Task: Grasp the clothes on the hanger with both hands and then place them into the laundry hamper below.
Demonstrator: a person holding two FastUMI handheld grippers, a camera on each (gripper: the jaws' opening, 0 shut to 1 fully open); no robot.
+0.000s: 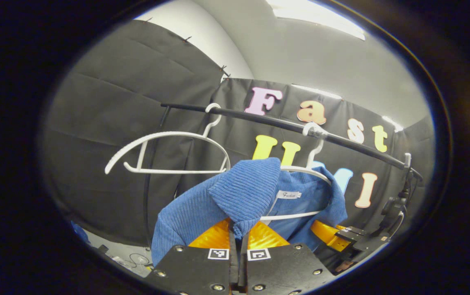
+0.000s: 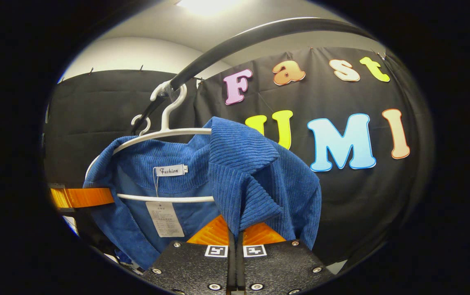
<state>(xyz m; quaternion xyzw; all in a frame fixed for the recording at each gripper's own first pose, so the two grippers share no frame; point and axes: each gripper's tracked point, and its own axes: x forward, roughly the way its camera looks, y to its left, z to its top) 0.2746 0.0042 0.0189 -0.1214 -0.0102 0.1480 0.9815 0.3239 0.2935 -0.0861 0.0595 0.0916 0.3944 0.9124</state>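
Observation:
A blue ribbed garment (image 1: 243, 192) hangs on a white hanger (image 1: 314, 147) from the black rail (image 1: 259, 119). In the left gripper view my left gripper (image 1: 239, 237) is shut on a raised fold of the garment's shoulder. The right gripper (image 1: 329, 233) shows past the cloth at the lower right. In the right gripper view the same garment (image 2: 255, 172) sits on its hanger (image 2: 165, 133), white tags showing at the collar. My right gripper (image 2: 235, 235) is shut on a fold of the other shoulder, pulled up off the hanger. The left gripper (image 2: 81, 197) shows at the left edge.
An empty white hanger (image 1: 165, 137) hangs on the rail left of the garment. A dark clamp with cables (image 1: 394, 209) sits at the rail's right end. Pale floor with cables (image 1: 132, 258) shows at the lower left. The black rail (image 2: 239, 45) arches overhead.

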